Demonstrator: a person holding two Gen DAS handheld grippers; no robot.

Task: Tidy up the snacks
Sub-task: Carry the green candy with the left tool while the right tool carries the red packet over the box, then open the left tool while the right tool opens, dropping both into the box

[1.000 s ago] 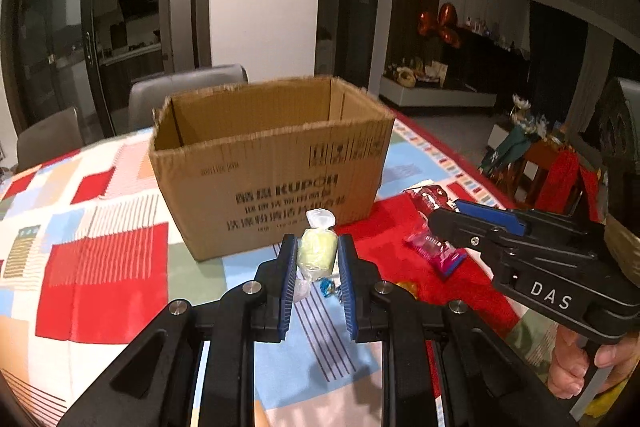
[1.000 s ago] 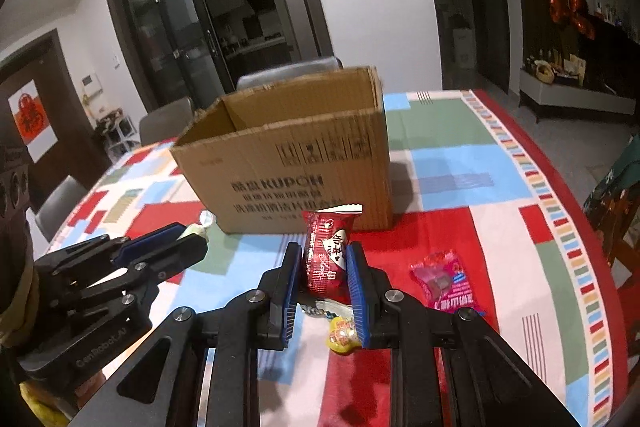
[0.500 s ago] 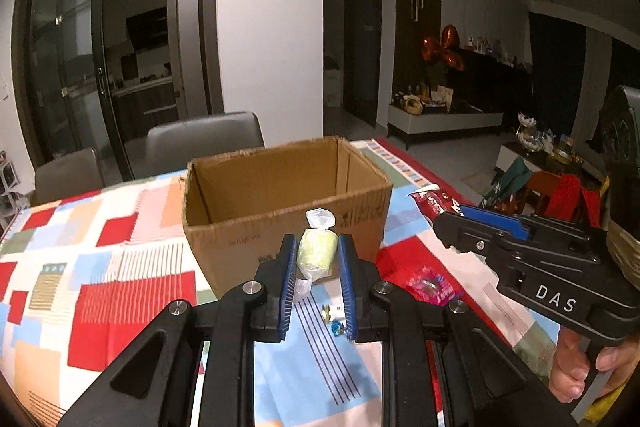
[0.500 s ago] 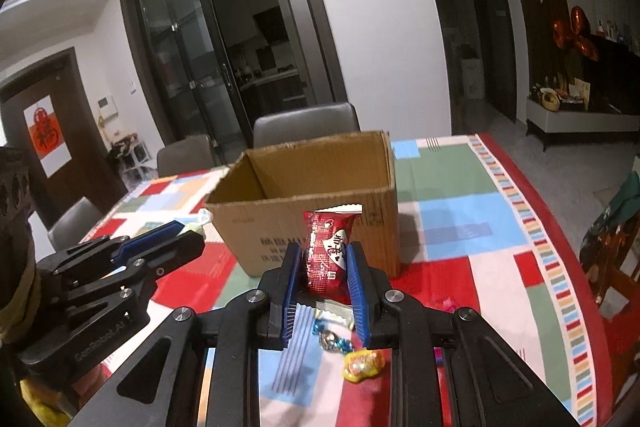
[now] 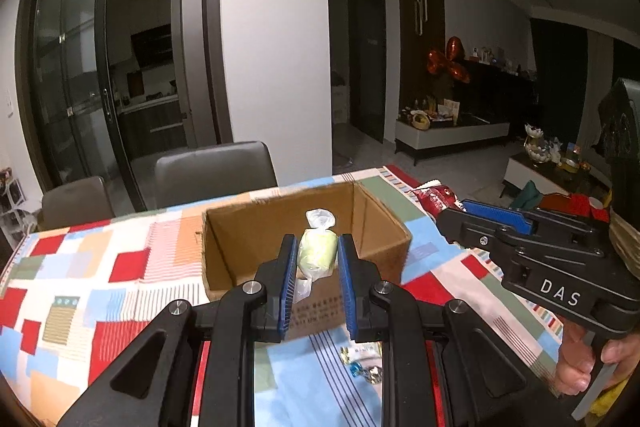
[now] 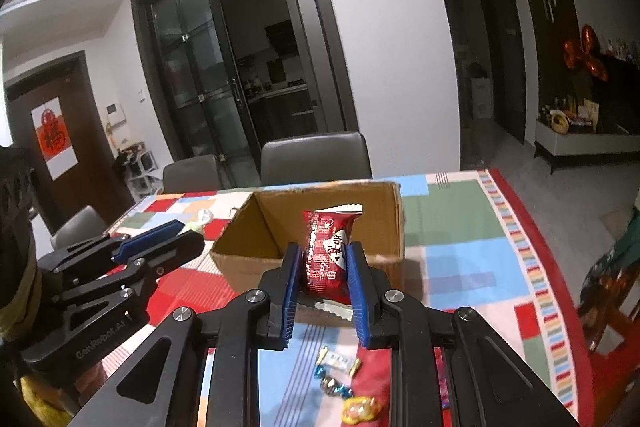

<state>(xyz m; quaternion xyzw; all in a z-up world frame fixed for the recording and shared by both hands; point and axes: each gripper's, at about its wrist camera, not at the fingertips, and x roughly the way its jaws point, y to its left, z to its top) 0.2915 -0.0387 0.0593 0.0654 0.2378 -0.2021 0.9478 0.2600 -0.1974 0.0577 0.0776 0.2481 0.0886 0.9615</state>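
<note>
Left gripper (image 5: 318,253): clamped on a pale green wrapped candy (image 5: 317,251), held above the table in front of the open cardboard box (image 5: 256,247).
Right gripper (image 6: 324,267): clamped on a red snack packet (image 6: 327,251), upright, also raised before the box.
Table (image 6: 460,227): patchwork cloth; small wrapped candies (image 6: 340,387) lie near its front edge, below the grippers.
Chairs (image 6: 316,157): along the far edge.
</note>
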